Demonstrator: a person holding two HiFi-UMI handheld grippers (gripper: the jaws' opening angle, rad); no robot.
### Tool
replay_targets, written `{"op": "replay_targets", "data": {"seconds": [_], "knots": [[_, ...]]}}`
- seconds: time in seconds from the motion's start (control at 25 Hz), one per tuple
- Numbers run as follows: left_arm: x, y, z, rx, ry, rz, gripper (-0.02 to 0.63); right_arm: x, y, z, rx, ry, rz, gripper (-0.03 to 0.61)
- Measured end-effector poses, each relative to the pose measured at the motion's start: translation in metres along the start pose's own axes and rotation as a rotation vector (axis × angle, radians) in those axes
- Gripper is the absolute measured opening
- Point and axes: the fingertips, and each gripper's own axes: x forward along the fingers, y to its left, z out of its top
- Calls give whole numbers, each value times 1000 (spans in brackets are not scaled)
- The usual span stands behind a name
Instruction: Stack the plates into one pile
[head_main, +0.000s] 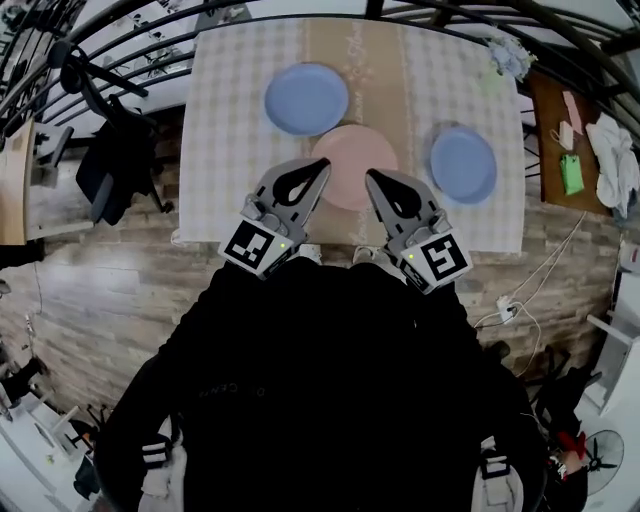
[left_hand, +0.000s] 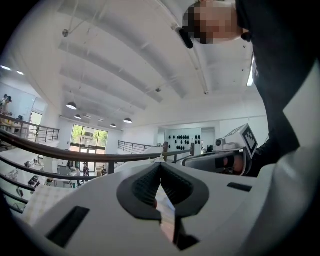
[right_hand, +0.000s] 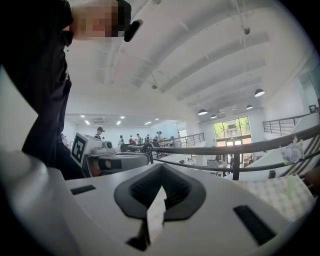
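Three plates lie apart on the checked table (head_main: 230, 130), and only the head view shows them. Pink plate (head_main: 352, 160) sits just ahead of both jaw tips. Far blue plate (head_main: 306, 98) is beyond my left gripper (head_main: 318, 170); near blue plate (head_main: 463, 163) is off to the right of my right gripper (head_main: 374, 180). Gripper views give ceiling (left_hand: 125, 75) and railing (left_hand: 75, 155) instead, but settle the jaws: both pairs clenched tip to tip, nothing between.
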Motion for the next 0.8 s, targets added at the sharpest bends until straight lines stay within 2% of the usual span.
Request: {"op": "replay_targets", "data": {"seconds": [0.12, 0.32, 0.6, 0.8], "knots": [[11, 5, 1, 17, -1, 45, 20, 7, -16, -5, -7, 22, 41, 6], [24, 10, -6, -7, 18, 103, 20, 15, -39, -15, 13, 48, 93, 6], [32, 18, 2, -24, -36, 177, 19, 25, -63, -28, 32, 101, 139, 7], [30, 22, -1, -25, -19, 224, 20, 36, -74, -41, 23, 147, 174, 8]]}}
